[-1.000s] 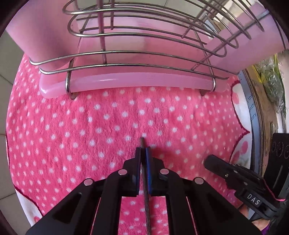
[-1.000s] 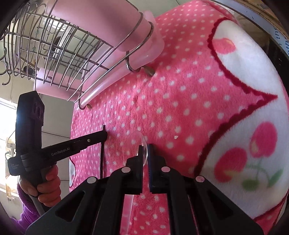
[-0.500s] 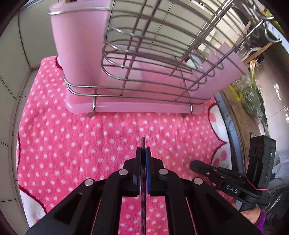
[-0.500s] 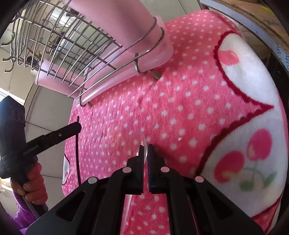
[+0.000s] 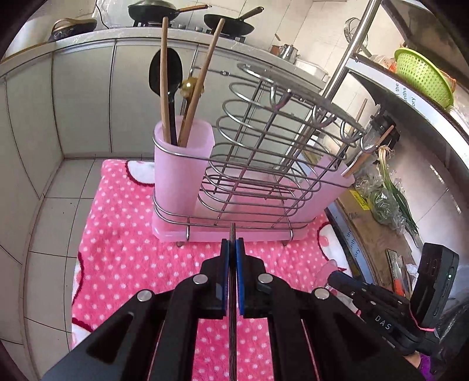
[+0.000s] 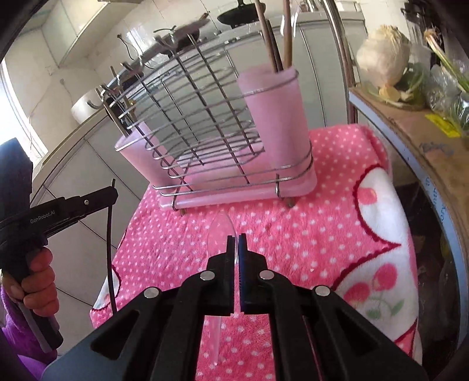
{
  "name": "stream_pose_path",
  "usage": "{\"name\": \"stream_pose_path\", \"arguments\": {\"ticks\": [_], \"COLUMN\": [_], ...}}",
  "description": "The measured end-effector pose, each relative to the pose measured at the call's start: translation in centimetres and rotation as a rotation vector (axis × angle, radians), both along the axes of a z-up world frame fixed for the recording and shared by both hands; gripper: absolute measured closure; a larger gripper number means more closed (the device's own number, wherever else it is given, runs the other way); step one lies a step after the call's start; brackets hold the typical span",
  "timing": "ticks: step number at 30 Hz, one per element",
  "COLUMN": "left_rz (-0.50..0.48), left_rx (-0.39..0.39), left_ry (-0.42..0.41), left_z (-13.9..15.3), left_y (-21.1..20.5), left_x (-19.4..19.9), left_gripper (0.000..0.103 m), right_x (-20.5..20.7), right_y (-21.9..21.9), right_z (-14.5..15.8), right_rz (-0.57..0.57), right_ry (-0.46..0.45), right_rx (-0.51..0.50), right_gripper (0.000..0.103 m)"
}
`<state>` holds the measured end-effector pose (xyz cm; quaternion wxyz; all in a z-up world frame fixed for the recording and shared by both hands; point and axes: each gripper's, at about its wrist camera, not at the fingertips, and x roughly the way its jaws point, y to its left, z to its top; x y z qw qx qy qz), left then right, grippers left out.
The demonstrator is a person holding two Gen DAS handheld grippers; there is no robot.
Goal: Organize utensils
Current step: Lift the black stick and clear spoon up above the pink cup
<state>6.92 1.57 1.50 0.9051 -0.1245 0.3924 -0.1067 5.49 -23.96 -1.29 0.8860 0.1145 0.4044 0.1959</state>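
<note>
Left claw (image 5: 232, 249) clamped on thin dark chopstick-like rod (image 5: 232, 307); right claw (image 6: 236, 244) clamped on clear plastic spoon (image 6: 219, 231). Both have lifted off the pink polka-dot fleece mat (image 5: 132, 263) since a second ago, now facing the wire rack with pink plastic cups (image 5: 234, 164) ahead. Likely next: drop utensils into the left cup (image 5: 181, 164), which holds chopsticks.

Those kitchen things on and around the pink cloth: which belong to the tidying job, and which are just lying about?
Part of the job:
- dark thin utensil in left gripper
- clear plastic spoon in right gripper
- wire rack
- pink cup

Lying about:
- pans
- green colander
- spring onions
</note>
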Motion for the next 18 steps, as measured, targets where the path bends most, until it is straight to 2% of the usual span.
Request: {"name": "stream_pose_path", "arguments": {"ticks": [10,18], "left_rz": [0.042,0.137], "left_rx": [-0.028,-0.041], "left_ry": [-0.146,-0.312], "left_z": [5.5,11.7], "left_y": [2.4,5.0], "left_x": [-1.5,-1.1], "left_gripper": [0.099,0.099], "right_x": [-0.5,1.9], "right_y": [-1.9,-3.1], "right_z": [9.0,15.3], "right_rz": [-0.075,-0.139], "right_ry": [-0.263,-0.448], "right_rx": [0.003,-0.005], "right_gripper": [0.1,0.1]}}
